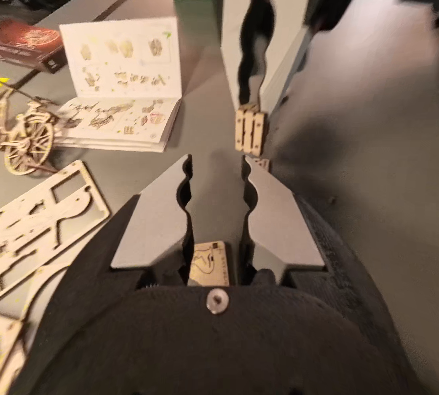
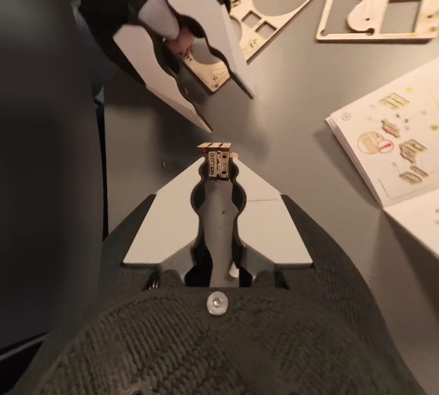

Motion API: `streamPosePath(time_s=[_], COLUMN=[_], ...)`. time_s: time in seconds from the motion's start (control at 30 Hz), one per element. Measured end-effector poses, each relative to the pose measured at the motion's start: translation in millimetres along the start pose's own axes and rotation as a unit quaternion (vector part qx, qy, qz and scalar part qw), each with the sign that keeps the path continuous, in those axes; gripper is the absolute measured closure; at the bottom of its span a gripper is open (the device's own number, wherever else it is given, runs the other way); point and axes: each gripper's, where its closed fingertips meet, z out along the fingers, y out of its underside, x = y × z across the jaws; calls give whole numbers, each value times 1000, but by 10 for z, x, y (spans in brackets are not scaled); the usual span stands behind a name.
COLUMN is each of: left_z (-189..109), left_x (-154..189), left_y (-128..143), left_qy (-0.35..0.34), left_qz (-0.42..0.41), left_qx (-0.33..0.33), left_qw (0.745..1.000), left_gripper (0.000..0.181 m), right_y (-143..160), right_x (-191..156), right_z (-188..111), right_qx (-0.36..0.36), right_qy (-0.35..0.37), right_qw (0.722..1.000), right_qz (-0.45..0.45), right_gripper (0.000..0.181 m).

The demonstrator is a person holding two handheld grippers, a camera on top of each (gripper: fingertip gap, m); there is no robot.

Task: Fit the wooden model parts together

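My right gripper (image 2: 218,157) is shut on a small slatted wooden block (image 2: 218,165) and holds it at its fingertips above the grey table (image 2: 297,103). In the left wrist view the right gripper (image 1: 251,104) comes down from the top, and the block (image 1: 250,129) hangs just beyond my left fingertips. My left gripper (image 1: 217,160) is open and empty, with its jaws wide apart. It also shows in the right wrist view (image 2: 230,112), just beyond the block. A small wooden piece (image 1: 262,162) shows behind my left gripper's right finger.
An open instruction booklet (image 1: 123,89) (image 2: 392,146) lies on the table. Punched-out plywood sheets (image 1: 47,212) (image 2: 380,3) lie flat, and one corner (image 2: 216,77) runs under my left gripper. A wooden bicycle model (image 1: 26,136) and a brown box (image 1: 28,43) are at the left.
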Motion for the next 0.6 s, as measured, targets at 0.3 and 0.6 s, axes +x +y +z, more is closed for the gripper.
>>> streamPosePath(time_s=[0.3, 0.6], left_z=[-213, -270], left_x=[-175, 190], left_y=[-83, -100], left_qy=[7, 98], left_qz=[-80, -38], left_qx=[77, 79], left_qw=[994, 991], left_gripper=[147, 127], right_y=[5, 50], right_x=[-13, -114], right_z=[191, 260], right_qx=[-175, -251], right_qy=[-29, -15], right_qw=[982, 963], right_qz=[-58, -100], right_gripper=[167, 167])
